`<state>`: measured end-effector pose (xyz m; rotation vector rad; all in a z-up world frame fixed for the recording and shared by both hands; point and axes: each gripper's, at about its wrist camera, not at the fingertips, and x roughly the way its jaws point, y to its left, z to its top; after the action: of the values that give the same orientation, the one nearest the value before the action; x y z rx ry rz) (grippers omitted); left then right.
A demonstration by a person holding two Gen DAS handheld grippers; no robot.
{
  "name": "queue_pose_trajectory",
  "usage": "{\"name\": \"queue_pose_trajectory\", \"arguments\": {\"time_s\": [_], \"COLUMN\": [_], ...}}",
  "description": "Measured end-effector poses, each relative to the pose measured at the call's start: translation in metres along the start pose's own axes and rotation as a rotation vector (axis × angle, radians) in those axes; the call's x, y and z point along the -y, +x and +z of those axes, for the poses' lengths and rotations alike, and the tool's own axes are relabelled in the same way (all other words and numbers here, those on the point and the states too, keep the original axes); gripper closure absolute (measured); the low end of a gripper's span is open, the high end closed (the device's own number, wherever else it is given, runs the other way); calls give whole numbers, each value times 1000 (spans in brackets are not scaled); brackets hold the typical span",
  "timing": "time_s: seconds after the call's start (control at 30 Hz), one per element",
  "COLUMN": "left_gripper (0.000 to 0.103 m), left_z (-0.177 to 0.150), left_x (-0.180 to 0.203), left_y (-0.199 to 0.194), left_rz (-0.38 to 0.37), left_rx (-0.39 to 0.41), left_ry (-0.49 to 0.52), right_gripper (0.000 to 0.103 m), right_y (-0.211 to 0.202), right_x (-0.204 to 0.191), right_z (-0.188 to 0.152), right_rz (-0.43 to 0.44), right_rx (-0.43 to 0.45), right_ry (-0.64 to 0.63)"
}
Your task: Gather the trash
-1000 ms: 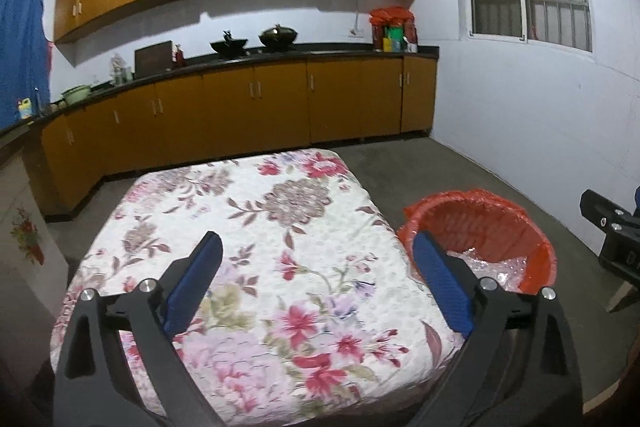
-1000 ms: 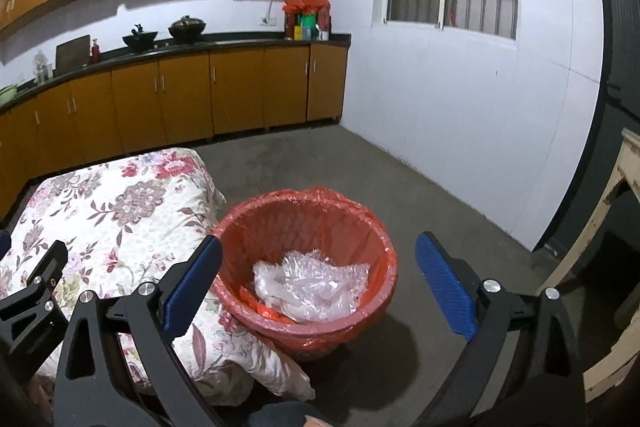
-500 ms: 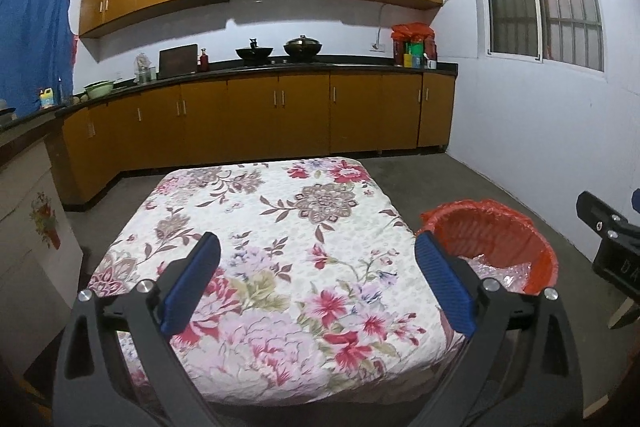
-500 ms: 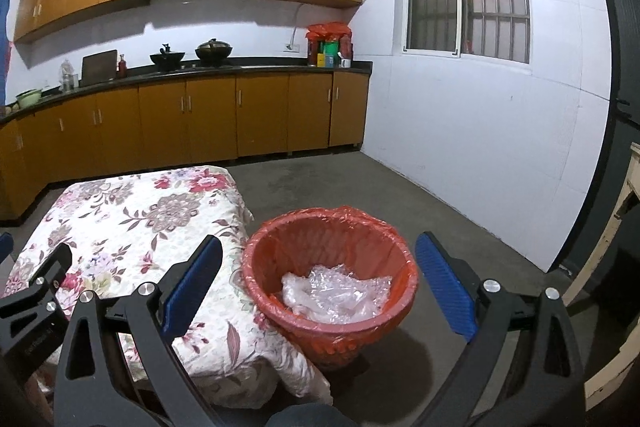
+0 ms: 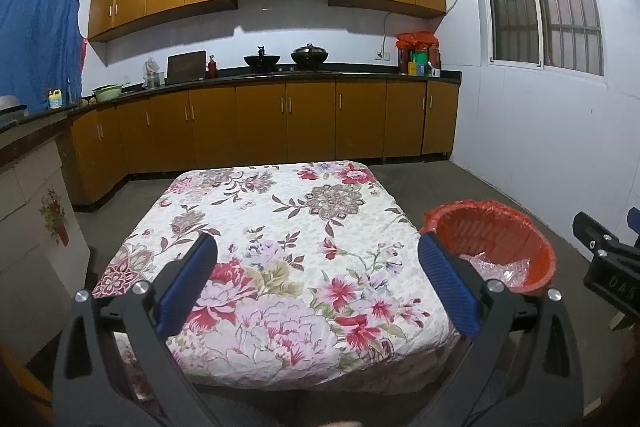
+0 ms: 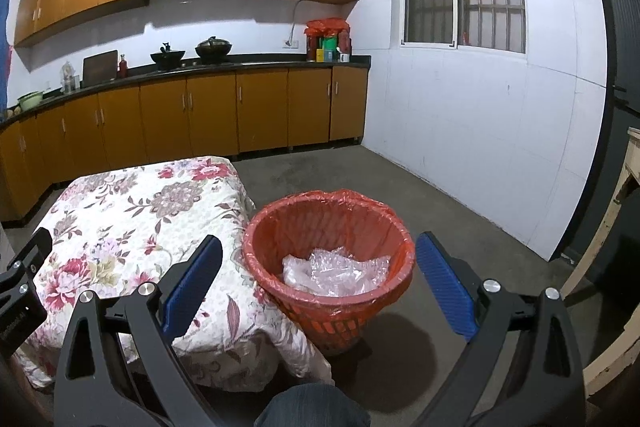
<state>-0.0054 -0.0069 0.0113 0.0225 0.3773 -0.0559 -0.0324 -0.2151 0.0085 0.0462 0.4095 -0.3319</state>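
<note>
A red trash basket (image 6: 328, 227) lined with a red bag stands on the floor right of the table; it also shows in the left wrist view (image 5: 496, 239). Crumpled clear plastic wrap (image 6: 336, 271) lies inside it. My right gripper (image 6: 318, 281) is open and empty, held above and in front of the basket. My left gripper (image 5: 318, 279) is open and empty above the near part of the floral tablecloth (image 5: 280, 247). No loose trash shows on the cloth.
Wooden kitchen cabinets (image 5: 280, 123) and a dark counter with pots (image 5: 286, 59) line the far wall. A white tiled wall (image 6: 480, 147) is on the right. A pale wooden frame (image 6: 612, 219) stands at far right. A person's knee (image 6: 312, 407) is at the bottom.
Both grippers have pulled back and tilted up. The table and basket now sit farther and lower in view, and more of the kitchen shows. Both stay open and empty.
</note>
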Motion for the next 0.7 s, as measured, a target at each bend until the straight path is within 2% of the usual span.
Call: {"name": "queue_pose_trajectory", "arguments": {"time_s": [0.4,0.7], "left_gripper": [5,5], "left_z": [-6,-11], "left_x": [0,-5], "left_y": [-7,-2], "left_rz": [-1,10], "left_rx": [-2,-38], "left_ry": [2,-29], "right_gripper": [6,6], "right_y": [-2,3], "right_x": [-5,-10], "right_z": [-8,-11], "right_rz": [13,23], "right_rx": [-8,-35], "right_ry": [-4,-4]}}
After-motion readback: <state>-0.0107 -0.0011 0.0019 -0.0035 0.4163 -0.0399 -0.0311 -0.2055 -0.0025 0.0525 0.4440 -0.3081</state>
